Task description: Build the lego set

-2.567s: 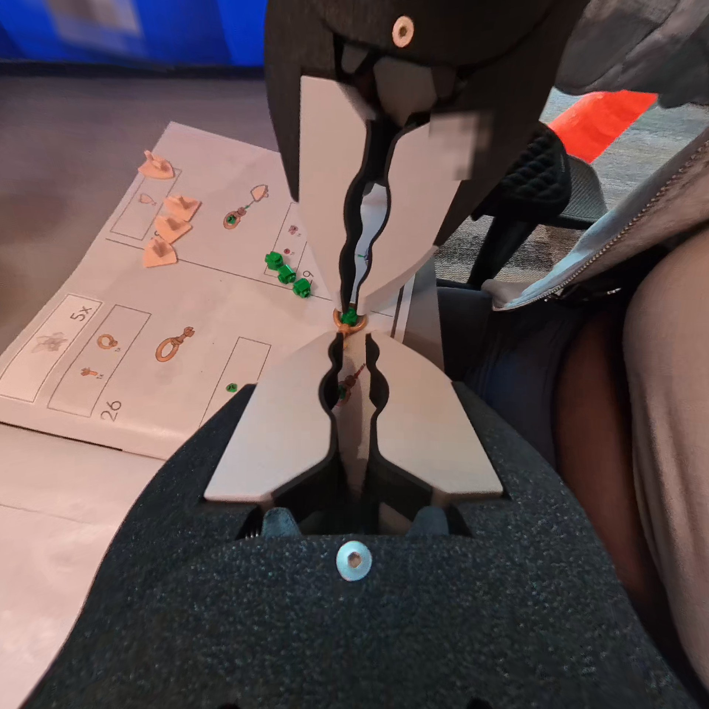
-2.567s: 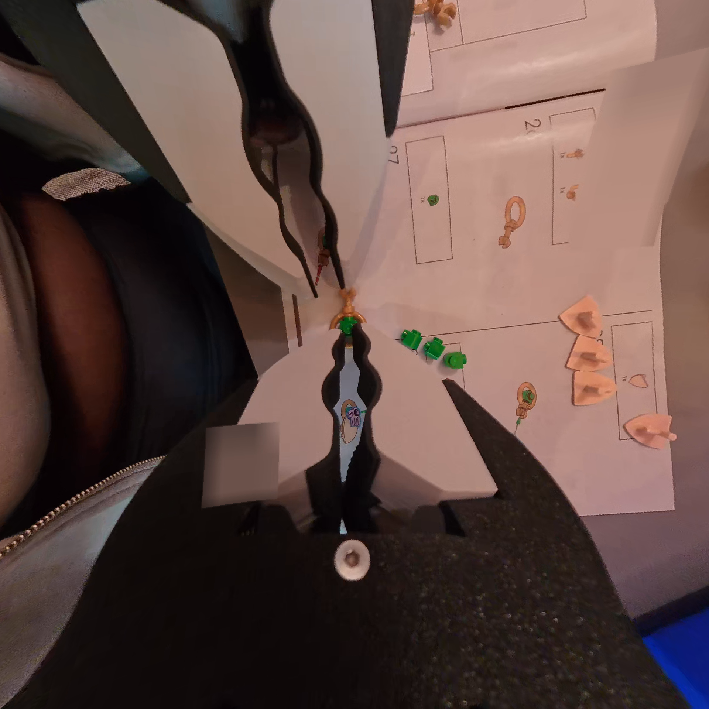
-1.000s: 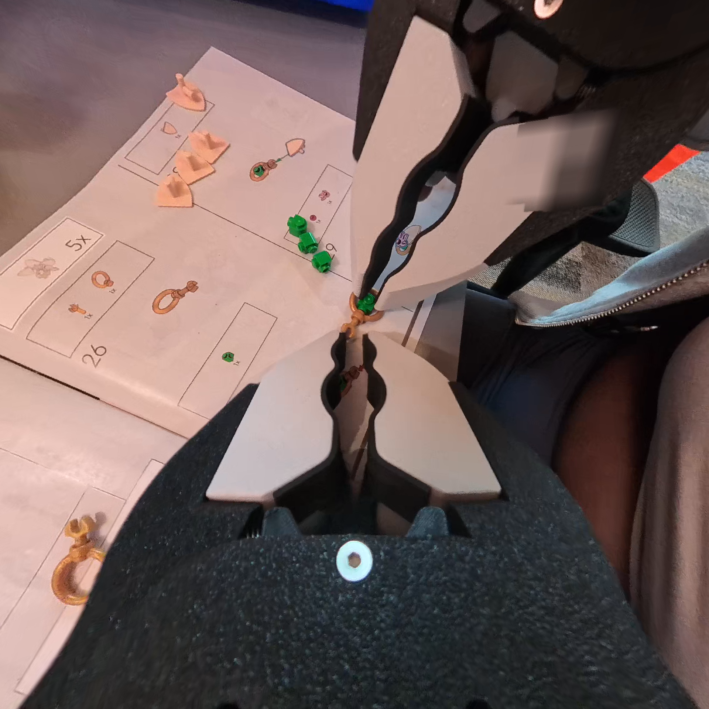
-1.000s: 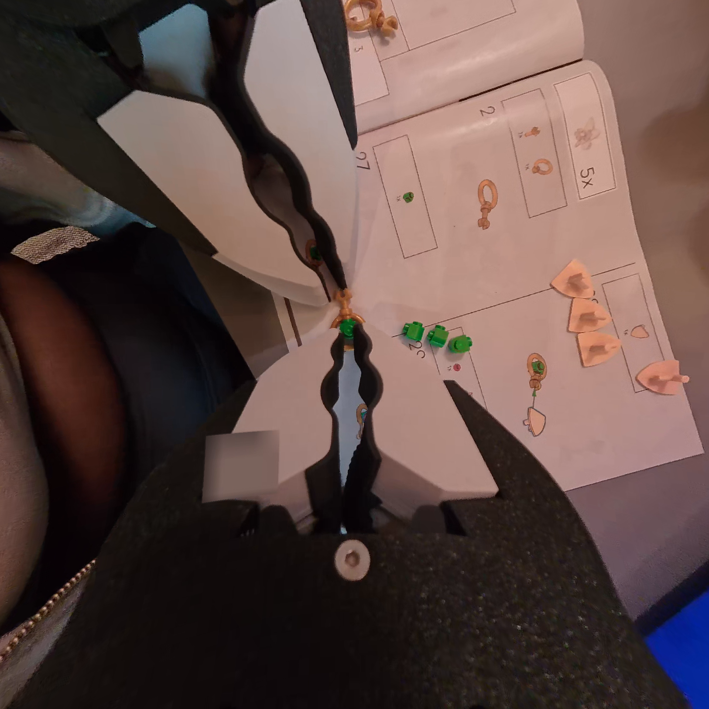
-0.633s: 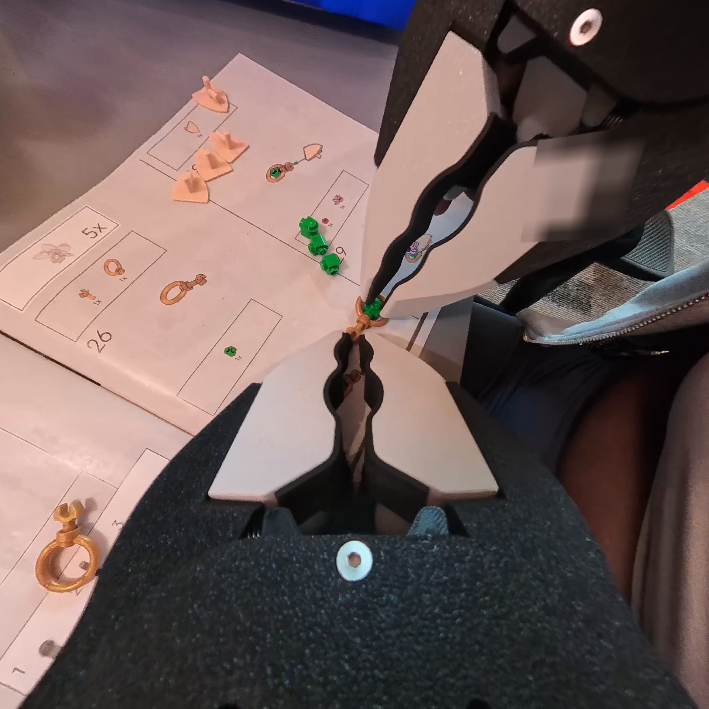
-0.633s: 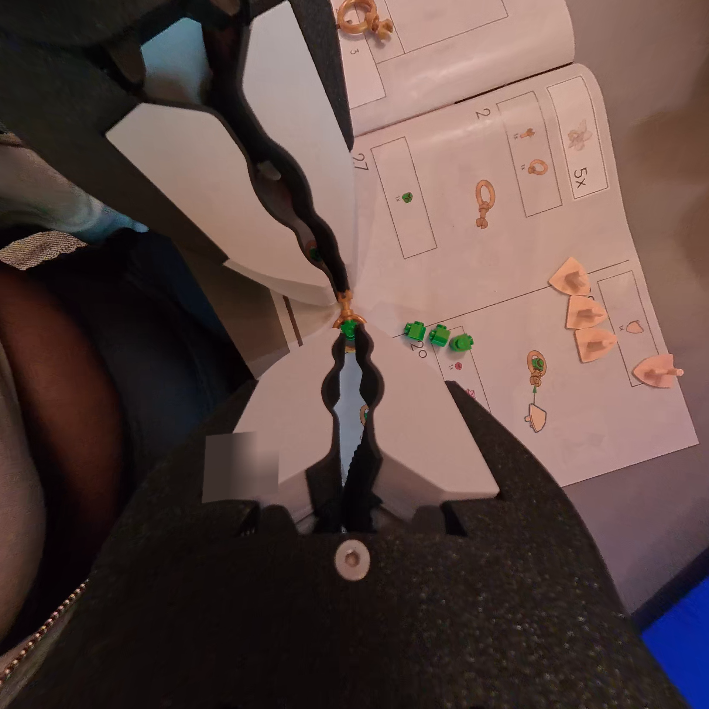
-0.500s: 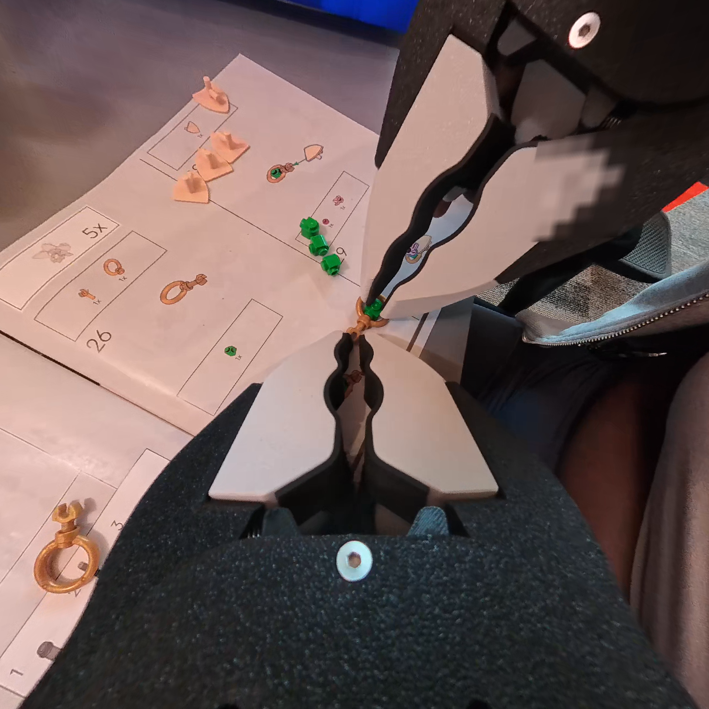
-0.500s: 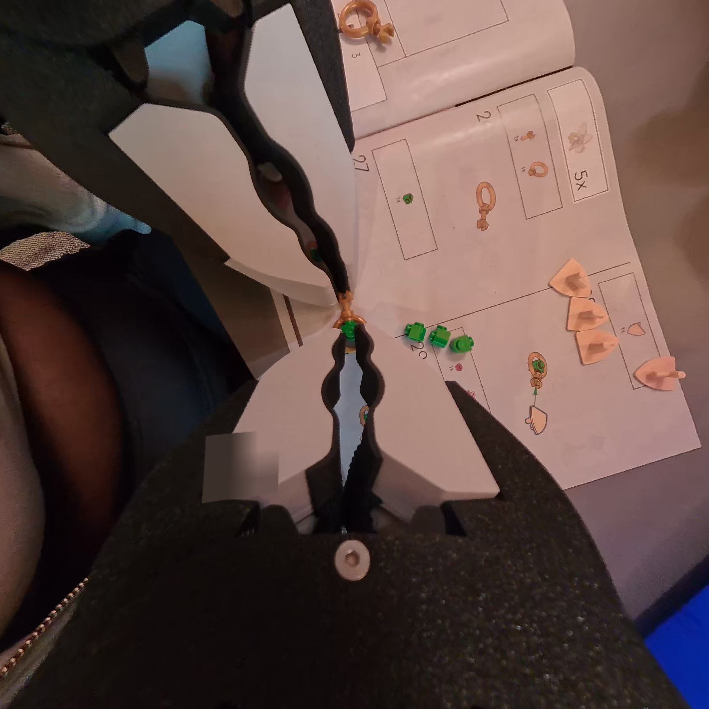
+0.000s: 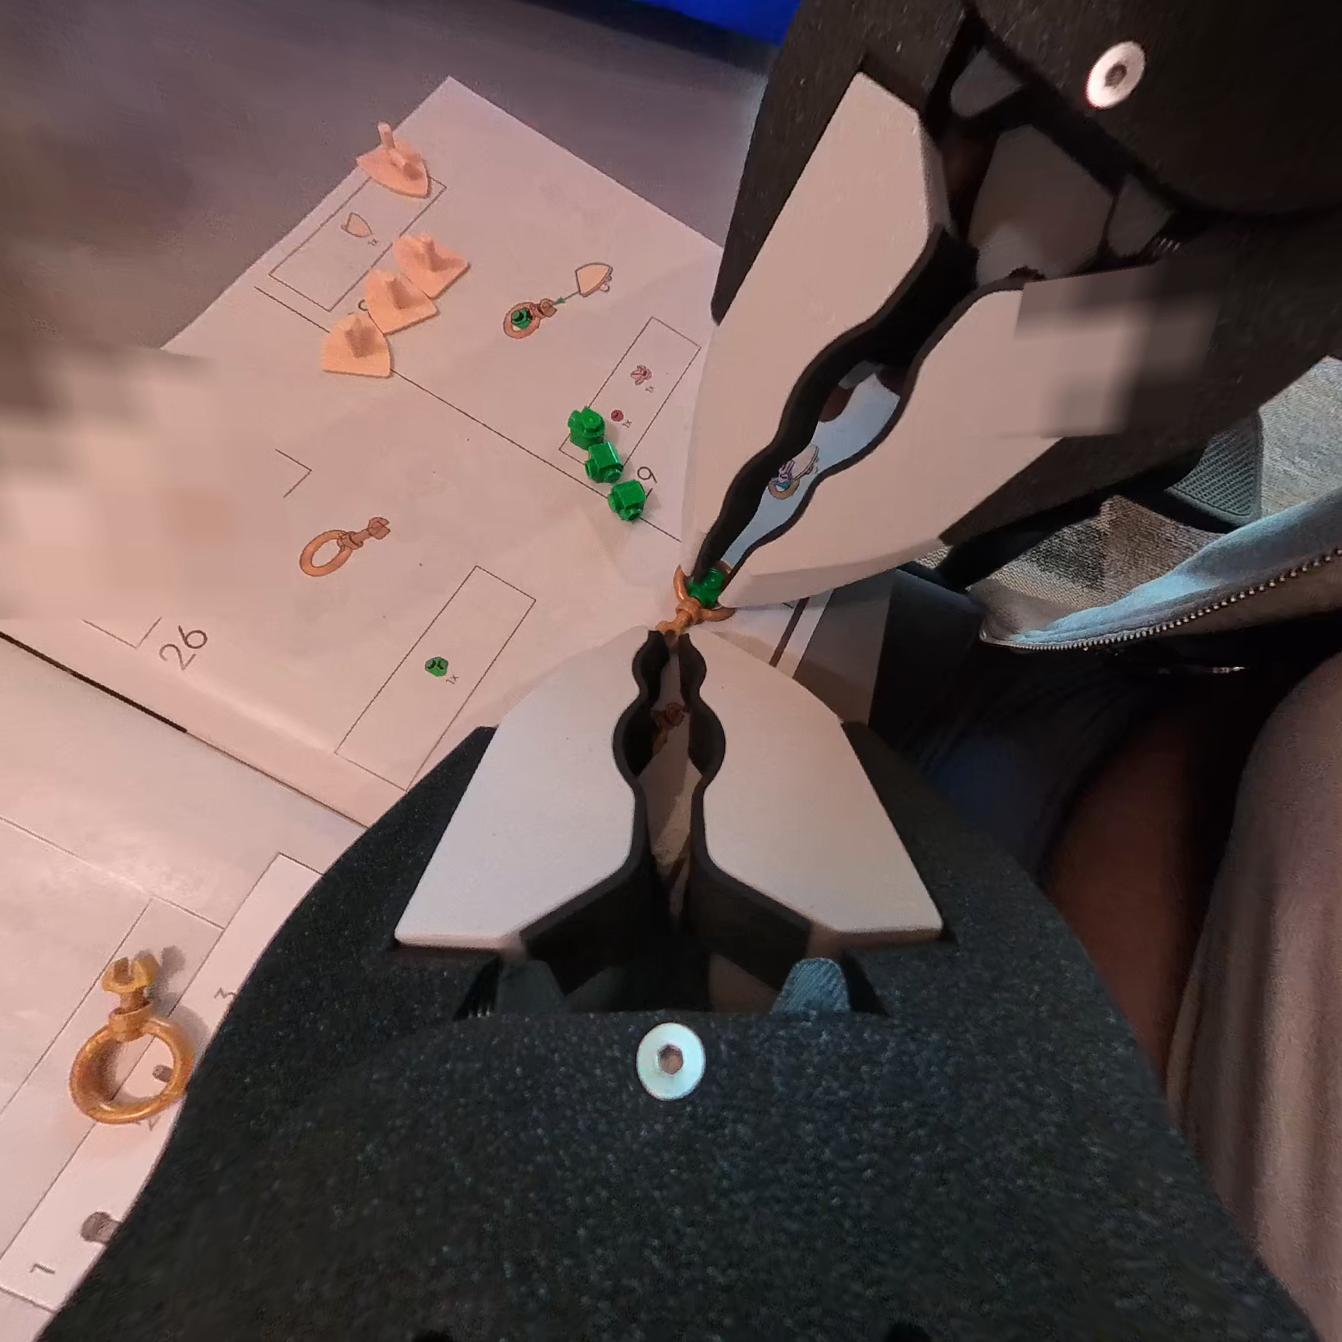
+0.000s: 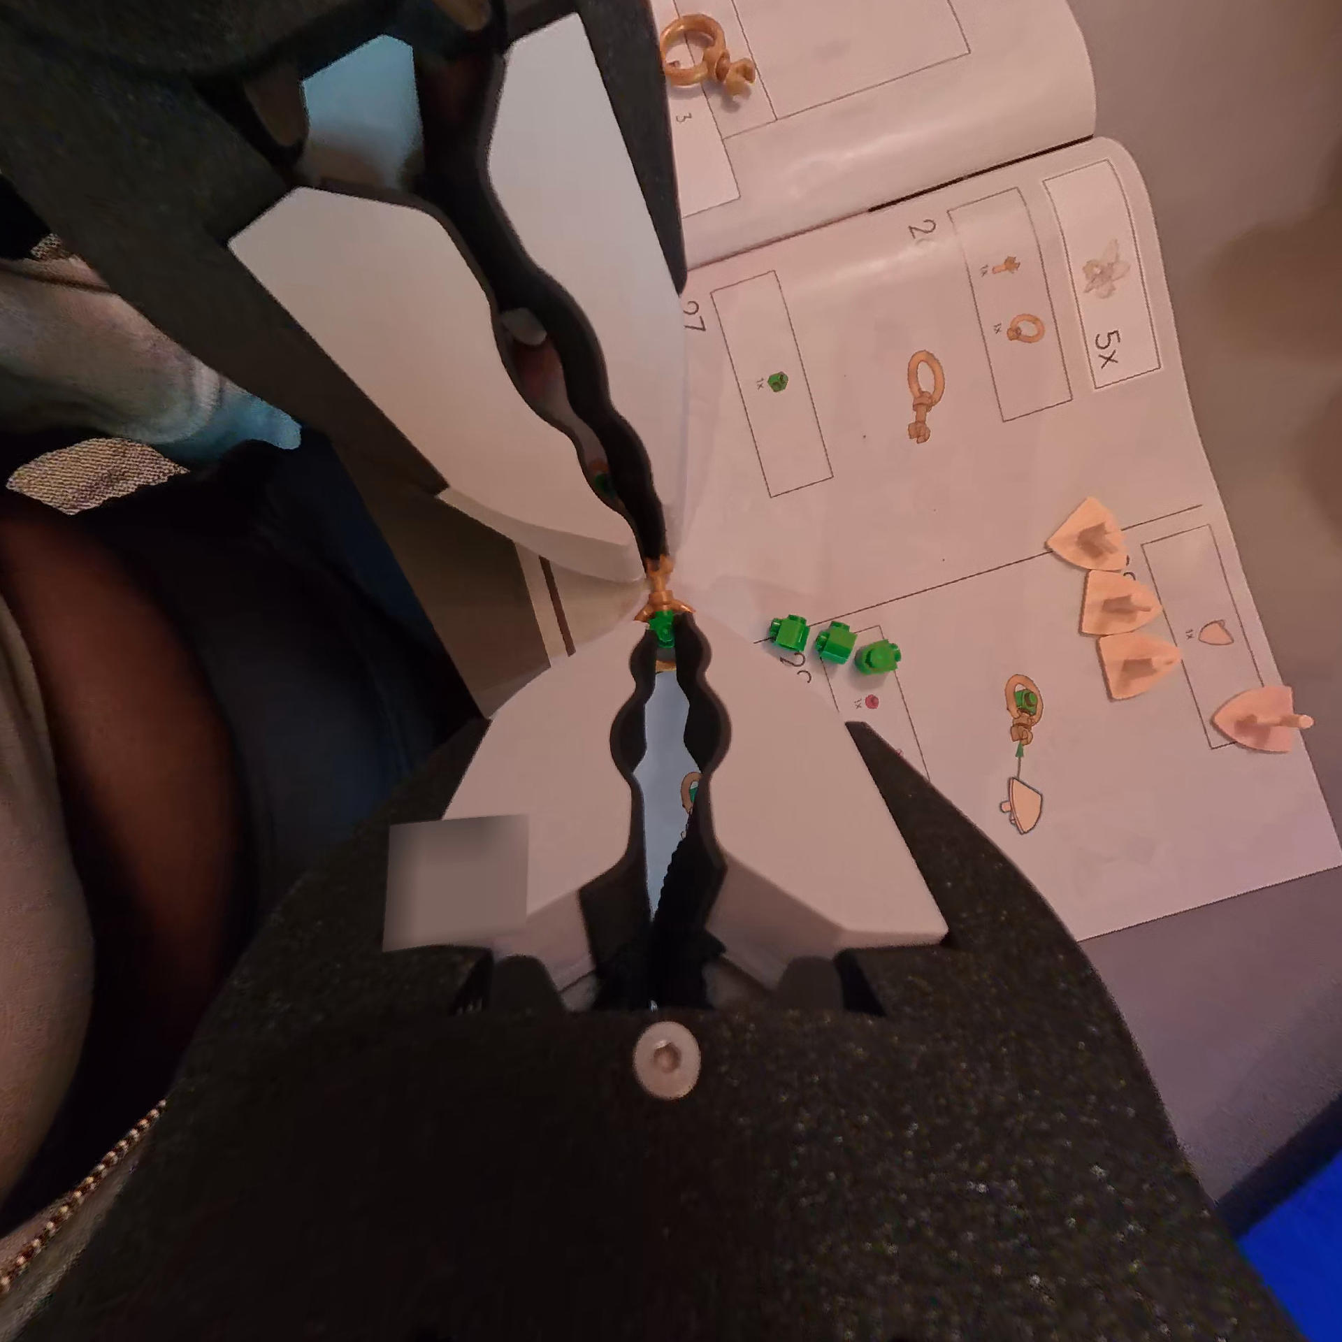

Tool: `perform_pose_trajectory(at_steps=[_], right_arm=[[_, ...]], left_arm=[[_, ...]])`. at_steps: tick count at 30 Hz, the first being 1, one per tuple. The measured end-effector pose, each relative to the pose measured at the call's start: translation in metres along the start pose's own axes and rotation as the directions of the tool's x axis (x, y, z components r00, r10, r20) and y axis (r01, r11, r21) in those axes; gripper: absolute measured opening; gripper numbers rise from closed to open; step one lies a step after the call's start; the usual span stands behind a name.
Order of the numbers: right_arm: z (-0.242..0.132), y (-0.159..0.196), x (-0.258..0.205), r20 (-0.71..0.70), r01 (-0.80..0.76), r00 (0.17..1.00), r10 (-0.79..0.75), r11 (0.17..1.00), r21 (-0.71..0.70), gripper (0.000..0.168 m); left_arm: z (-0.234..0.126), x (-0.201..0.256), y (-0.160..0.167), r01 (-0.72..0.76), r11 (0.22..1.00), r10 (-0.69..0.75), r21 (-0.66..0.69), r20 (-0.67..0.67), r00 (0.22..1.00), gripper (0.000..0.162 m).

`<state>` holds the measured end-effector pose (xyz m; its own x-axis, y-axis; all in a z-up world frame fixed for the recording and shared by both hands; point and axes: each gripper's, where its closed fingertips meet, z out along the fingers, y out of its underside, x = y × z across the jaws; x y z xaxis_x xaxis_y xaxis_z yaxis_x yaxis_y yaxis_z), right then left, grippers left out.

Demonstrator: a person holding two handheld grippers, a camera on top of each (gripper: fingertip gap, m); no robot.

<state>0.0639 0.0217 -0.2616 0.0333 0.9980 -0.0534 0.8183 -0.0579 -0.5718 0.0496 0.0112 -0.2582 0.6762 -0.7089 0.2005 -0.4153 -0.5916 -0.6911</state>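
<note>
My left gripper [image 9: 672, 637] is shut on the stem of a small gold ring piece [image 9: 682, 613], held above the open instruction booklet [image 9: 290, 450]. My right gripper [image 9: 710, 581] comes in from the upper right, tip to tip with it, and is shut on a small green stud [image 9: 706, 585] sitting in the ring. In the right wrist view my right gripper [image 10: 664, 633] pinches the green stud [image 10: 662, 624], the gold ring piece [image 10: 662, 592] lies just beyond, and my left gripper [image 10: 657, 560] reaches down from above.
On the booklet [image 10: 908, 508] lie three loose green studs [image 9: 603, 461] [image 10: 835, 643], several peach petal pieces [image 9: 396, 298] [image 10: 1118, 617] and a spare gold ring piece [image 9: 131, 1067] [image 10: 701, 65]. A person's lap [image 9: 1089, 799] is beside the table edge. A blue object [image 10: 1292, 1205] is at the far corner.
Both grippers stay shut and tip to tip on the ring and stud. The pair has drifted slightly over the booklet, and the spare gold ring has come further into the left wrist view.
</note>
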Motion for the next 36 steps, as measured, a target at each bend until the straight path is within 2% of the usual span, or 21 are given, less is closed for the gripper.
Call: perform_pose_trajectory(at_steps=[3,8,11,14,17,20,32,36], right_arm=[[0.002,-0.001,-0.002,0.020,-0.007,1.000,0.007,1.000,0.011,0.005],[0.002,-0.001,-0.001,0.015,0.017,1.000,-0.017,1.000,0.001,0.006],[0.001,0.000,0.000,0.010,-0.001,1.000,0.001,1.000,0.019,0.006],[0.001,0.000,0.000,0.012,0.016,1.000,-0.016,1.000,0.023,0.006],[0.001,-0.001,0.000,0.033,0.107,0.994,-0.108,0.994,0.023,0.006],[0.000,0.000,0.000,0.078,0.182,0.980,-0.182,0.983,0.003,0.005],[0.002,-0.001,-0.002,0.215,0.460,0.873,-0.438,0.886,-0.062,0.005],[0.003,-0.001,-0.003,0.241,0.457,0.869,-0.431,0.887,-0.061,0.005]], left_arm=[[0.004,0.010,-0.002,-0.001,1.000,0.001,0.000,-0.064,0.998,0.003],[0.003,0.010,-0.002,-0.018,1.000,0.017,-0.010,-0.058,0.998,0.003],[-0.024,0.002,-0.019,0.020,0.995,-0.015,0.102,-0.050,0.999,0.002],[-0.034,0.002,-0.011,0.025,0.997,-0.022,0.072,-0.043,0.999,0.004],[-0.019,0.018,0.003,0.003,1.000,-0.002,0.005,-0.071,0.997,0.009],[-0.006,0.018,0.009,-0.001,1.000,0.000,-0.014,-0.025,1.000,0.011],[-0.005,0.013,0.006,0.054,0.998,-0.054,0.013,-0.011,0.998,0.003],[-0.005,0.013,0.006,0.083,0.996,-0.082,0.028,-0.023,0.996,0.002]])
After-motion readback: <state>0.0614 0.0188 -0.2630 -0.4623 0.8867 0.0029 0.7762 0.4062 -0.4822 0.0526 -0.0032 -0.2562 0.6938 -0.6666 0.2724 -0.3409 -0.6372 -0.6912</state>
